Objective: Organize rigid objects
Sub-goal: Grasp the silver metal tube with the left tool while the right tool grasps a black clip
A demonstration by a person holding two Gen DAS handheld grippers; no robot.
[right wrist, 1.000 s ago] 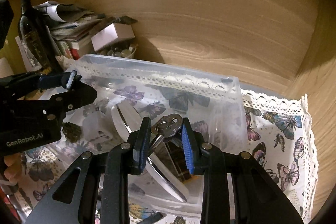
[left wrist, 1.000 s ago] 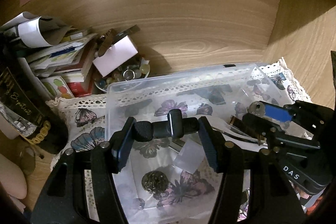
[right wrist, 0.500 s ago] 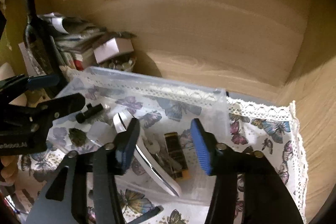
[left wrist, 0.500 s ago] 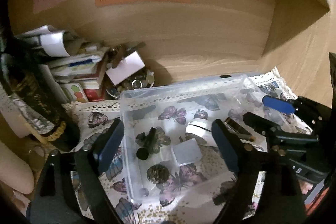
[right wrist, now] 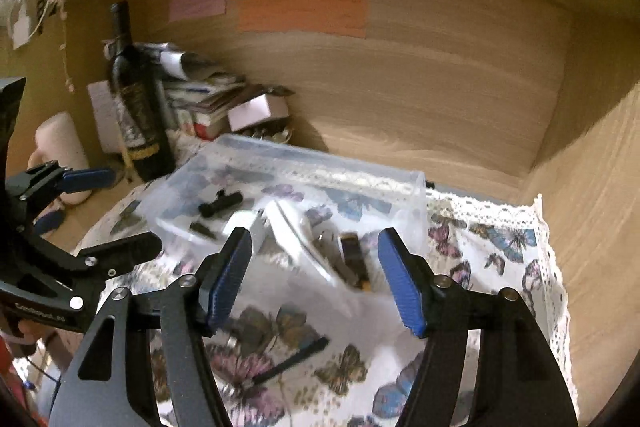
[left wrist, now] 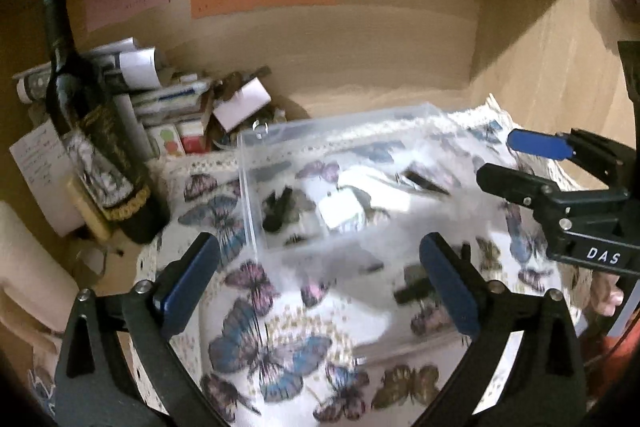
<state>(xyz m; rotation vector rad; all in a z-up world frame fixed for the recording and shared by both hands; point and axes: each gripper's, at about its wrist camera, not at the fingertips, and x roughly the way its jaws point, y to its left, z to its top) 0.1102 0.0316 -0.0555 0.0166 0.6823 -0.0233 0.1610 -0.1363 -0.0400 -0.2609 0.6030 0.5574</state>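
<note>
A clear plastic box [left wrist: 247, 187] [right wrist: 320, 165] stands on the butterfly cloth [left wrist: 280, 343] [right wrist: 500, 239]. In it lie a black T-shaped part [left wrist: 280, 211] [right wrist: 220, 205], a white square piece [left wrist: 340, 209], a long white object [right wrist: 290, 235], keys [right wrist: 325, 242] and a brown and black stick [right wrist: 354, 259]. My left gripper [left wrist: 316, 279] [right wrist: 106, 215] hovers in front of the box, its jaws opening wide with nothing between them. My right gripper [right wrist: 314, 277] [left wrist: 520, 163] is back from the box's near wall, its jaws also opening and empty.
A dark wine bottle [left wrist: 92, 147] [right wrist: 136, 107] stands at the left beside a stack of papers and booklets [left wrist: 160, 95]. A thin black stick [right wrist: 292, 359] lies loose on the cloth in front of the box. Wooden walls close the back and right.
Both grippers opened and drew back from the box. The left let go of the black T-shaped part and the right let go of the keys; both things now lie inside the box.
</note>
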